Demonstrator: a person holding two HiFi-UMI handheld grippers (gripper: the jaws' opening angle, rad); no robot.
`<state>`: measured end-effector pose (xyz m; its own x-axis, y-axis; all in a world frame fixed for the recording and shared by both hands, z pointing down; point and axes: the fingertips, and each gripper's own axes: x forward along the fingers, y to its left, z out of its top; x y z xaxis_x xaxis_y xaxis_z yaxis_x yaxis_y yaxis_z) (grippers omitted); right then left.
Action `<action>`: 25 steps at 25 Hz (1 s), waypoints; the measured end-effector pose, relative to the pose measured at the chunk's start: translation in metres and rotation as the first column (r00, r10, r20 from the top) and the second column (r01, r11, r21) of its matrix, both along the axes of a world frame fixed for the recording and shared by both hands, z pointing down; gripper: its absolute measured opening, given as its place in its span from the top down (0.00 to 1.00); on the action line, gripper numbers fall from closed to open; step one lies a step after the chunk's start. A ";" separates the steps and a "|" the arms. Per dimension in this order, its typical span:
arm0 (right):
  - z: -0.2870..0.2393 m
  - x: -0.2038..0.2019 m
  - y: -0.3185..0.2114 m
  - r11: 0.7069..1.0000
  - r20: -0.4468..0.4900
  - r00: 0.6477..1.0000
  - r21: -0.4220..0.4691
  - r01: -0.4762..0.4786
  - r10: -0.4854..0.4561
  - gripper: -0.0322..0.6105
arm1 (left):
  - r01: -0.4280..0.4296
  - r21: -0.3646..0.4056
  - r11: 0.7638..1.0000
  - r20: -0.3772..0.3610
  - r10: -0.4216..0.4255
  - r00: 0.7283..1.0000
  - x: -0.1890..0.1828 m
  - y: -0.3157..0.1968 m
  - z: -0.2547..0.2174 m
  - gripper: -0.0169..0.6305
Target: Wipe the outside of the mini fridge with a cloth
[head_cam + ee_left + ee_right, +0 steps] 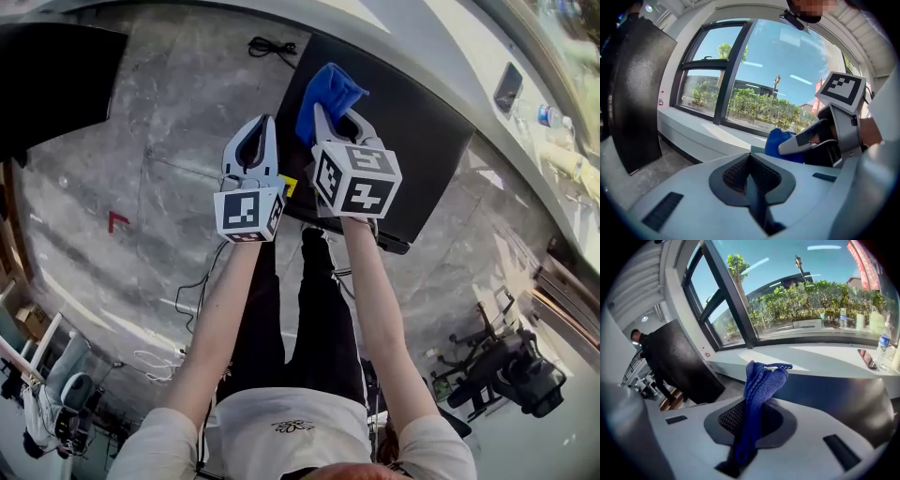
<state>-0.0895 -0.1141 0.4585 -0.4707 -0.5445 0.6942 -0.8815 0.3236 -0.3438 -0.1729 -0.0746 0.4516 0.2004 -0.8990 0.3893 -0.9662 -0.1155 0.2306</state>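
The cloth [761,380], likely soft and light, is pinched at a fold by the right gripper [749,425], and the left gripper [751,183] is closed on nothing.

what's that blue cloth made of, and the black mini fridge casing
The cloth looks like a knitted or microfibre textile in matte blue: ribbed texture, a loose loop at its edge, limp folds. The mini fridge has a smooth black casing with a soft sheen, probably painted metal or plastic; the look does not settle which.

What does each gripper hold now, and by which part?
The right gripper holds the blue cloth by a bunched part, the rest standing out; the left gripper is shut, empty.
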 end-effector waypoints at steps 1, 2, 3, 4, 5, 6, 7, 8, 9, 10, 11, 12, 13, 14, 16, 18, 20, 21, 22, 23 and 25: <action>0.006 -0.014 0.003 1.000 0.011 1.000 -0.016 0.016 -0.016 0.85 | 0.004 -0.004 1.000 -0.001 -0.004 1.000 -0.007 0.002 0.002 0.97; 0.013 -0.026 0.005 0.999 0.021 0.999 -0.032 0.029 -0.028 0.85 | 0.005 -0.007 1.000 -0.001 -0.005 1.000 -0.013 0.003 0.005 0.97; 0.019 -0.035 0.007 0.998 0.026 0.999 -0.049 0.037 -0.036 0.85 | 0.005 -0.009 1.000 0.000 -0.005 1.000 -0.017 0.003 0.007 0.97; 0.025 -0.041 0.009 0.997 0.024 0.999 -0.062 0.042 -0.041 0.85 | 0.004 -0.010 1.000 0.000 -0.004 1.000 -0.020 0.003 0.009 0.97; 0.030 -0.045 0.009 0.996 0.016 0.999 -0.071 0.044 -0.043 0.85 | 0.003 -0.010 1.000 0.000 -0.003 1.000 -0.023 0.003 0.010 0.97; 0.035 -0.046 0.009 0.996 0.001 0.999 -0.078 0.045 -0.045 0.85 | 0.003 -0.009 1.000 0.000 -0.003 1.000 -0.025 0.002 0.010 0.97; 0.040 -0.047 0.009 0.996 -0.016 0.999 -0.082 0.045 -0.047 0.85 | 0.004 -0.008 1.000 -0.001 -0.004 1.000 -0.027 0.002 0.011 0.97; 0.043 -0.048 0.009 0.995 -0.034 0.998 -0.085 0.047 -0.050 0.85 | 0.006 -0.008 1.000 -0.002 -0.006 1.000 -0.029 0.002 0.011 0.97; 0.047 -0.048 0.009 0.995 -0.052 0.997 -0.087 0.050 -0.054 0.85 | 0.009 -0.009 1.000 -0.003 -0.009 1.000 -0.032 0.002 0.011 0.97; 0.050 -0.049 0.010 0.995 -0.069 0.996 -0.088 0.055 -0.061 0.85 | 0.010 -0.011 1.000 -0.004 -0.010 1.000 -0.034 0.003 0.011 0.97; 0.052 -0.050 0.010 0.994 -0.087 0.994 -0.088 0.061 -0.069 0.85 | 0.011 -0.014 1.000 -0.004 -0.011 1.000 -0.036 0.003 0.012 0.97; 0.053 -0.051 0.010 0.994 -0.104 0.992 -0.087 0.068 -0.077 0.85 | 0.011 -0.016 1.000 -0.004 -0.011 1.000 -0.038 0.004 0.013 0.97; 0.054 -0.051 0.009 0.993 -0.120 0.989 -0.086 0.075 -0.085 0.85 | 0.011 -0.018 1.000 -0.004 -0.011 1.000 -0.039 0.004 0.013 0.97; 0.054 -0.052 0.009 0.993 -0.133 0.987 -0.085 0.082 -0.093 0.85 | 0.010 -0.020 1.000 -0.004 -0.010 1.000 -0.040 0.004 0.013 0.97; 0.054 -0.054 0.009 0.992 -0.154 0.982 -0.079 0.098 -0.109 0.85 | 0.009 -0.023 1.000 -0.004 -0.009 1.000 -0.040 0.004 0.014 0.97; 0.055 -0.053 0.010 0.991 -0.168 0.978 -0.068 0.113 -0.123 0.85 | 0.005 -0.025 1.000 -0.004 -0.005 1.000 -0.034 0.003 0.016 0.97; 0.056 -0.046 0.011 0.992 -0.174 0.977 -0.062 0.114 -0.123 0.85 | -0.005 -0.025 1.000 -0.006 0.005 1.000 -0.024 0.003 0.017 0.97; 0.056 -0.041 0.011 0.992 -0.174 0.978 -0.062 0.109 -0.118 0.85 | -0.011 -0.024 1.000 -0.006 0.011 1.000 -0.018 0.002 0.017 0.97; 0.056 -0.036 0.012 0.993 -0.175 0.978 -0.061 0.104 -0.113 0.85 | -0.018 -0.023 1.000 -0.007 0.018 1.000 -0.013 0.002 0.016 0.97; 0.057 -0.030 0.013 0.993 -0.178 0.978 -0.061 0.099 -0.109 0.85 | -0.025 -0.022 0.999 -0.008 0.025 1.000 -0.007 0.002 0.016 0.97; 0.058 -0.016 0.016 0.994 -0.185 0.978 -0.061 0.089 -0.099 0.85 | -0.038 -0.022 0.999 -0.009 0.037 0.999 0.005 0.003 0.016 0.97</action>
